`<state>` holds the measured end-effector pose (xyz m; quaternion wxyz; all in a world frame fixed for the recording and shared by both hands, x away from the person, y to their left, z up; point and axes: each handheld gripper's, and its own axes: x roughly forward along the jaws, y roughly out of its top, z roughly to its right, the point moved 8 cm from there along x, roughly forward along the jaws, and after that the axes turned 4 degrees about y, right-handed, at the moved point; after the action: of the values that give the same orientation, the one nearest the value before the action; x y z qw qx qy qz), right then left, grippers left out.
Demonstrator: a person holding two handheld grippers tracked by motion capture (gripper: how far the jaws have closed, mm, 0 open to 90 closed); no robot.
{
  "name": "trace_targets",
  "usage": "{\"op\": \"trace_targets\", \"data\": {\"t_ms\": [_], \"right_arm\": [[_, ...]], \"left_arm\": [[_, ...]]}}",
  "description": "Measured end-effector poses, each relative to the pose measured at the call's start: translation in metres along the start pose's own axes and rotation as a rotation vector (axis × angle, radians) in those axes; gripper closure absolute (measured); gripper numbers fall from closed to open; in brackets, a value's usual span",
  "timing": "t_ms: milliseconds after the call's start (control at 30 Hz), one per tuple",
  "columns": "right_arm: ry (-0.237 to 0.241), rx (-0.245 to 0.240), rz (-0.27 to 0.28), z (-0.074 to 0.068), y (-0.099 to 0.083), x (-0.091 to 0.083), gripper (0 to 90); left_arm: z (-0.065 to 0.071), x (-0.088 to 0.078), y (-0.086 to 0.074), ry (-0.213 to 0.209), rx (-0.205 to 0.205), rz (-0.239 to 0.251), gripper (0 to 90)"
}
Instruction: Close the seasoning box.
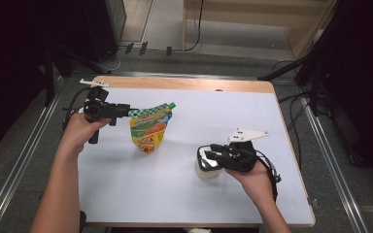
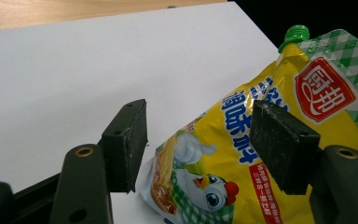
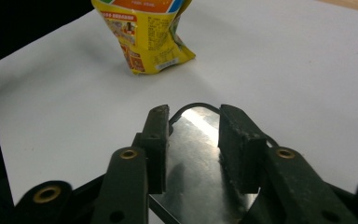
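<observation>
Pouch (image 1: 150, 127) of yellow seasoning with a green cap (image 1: 172, 104), standing tilted left of centre on the white table (image 1: 213, 116), its checked top corner at the tips of the left gripper (image 1: 126, 110). In the left gripper view the jaws stand spread, one before the pouch (image 2: 261, 140) face and one clear of its edge, pads not pressing. The right gripper (image 1: 209, 154) hovers over a small white cup (image 1: 207, 167) with a shiny, black-rimmed top, well apart from the pouch. In the right gripper view its jaws are partly parted above that top (image 3: 191, 154), gripping nothing that can be seen. Judged state of work: pouch and cup are both reached, neither firmly held. Pouch cap is on; opening or pouring, if intended, remains undone.
</observation>
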<state>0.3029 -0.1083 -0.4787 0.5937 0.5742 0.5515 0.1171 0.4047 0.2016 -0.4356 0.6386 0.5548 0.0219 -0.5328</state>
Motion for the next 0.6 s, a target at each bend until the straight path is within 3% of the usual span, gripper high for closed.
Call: {"op": "trace_targets", "data": {"t_ms": [367, 600], "right_arm": [[-0.034, 0.009, 0.074, 0.022, 0.001, -0.018, 49.5], [-0.067, 0.050, 0.092, 0.041, -0.004, -0.030, 45.0]], "left_arm": [[0.000, -0.002, 0.000, 0.001, 0.000, 0.008, 38.3], [0.000, -0.001, 0.000, 0.004, 0.003, 0.006, 38.2]]}}
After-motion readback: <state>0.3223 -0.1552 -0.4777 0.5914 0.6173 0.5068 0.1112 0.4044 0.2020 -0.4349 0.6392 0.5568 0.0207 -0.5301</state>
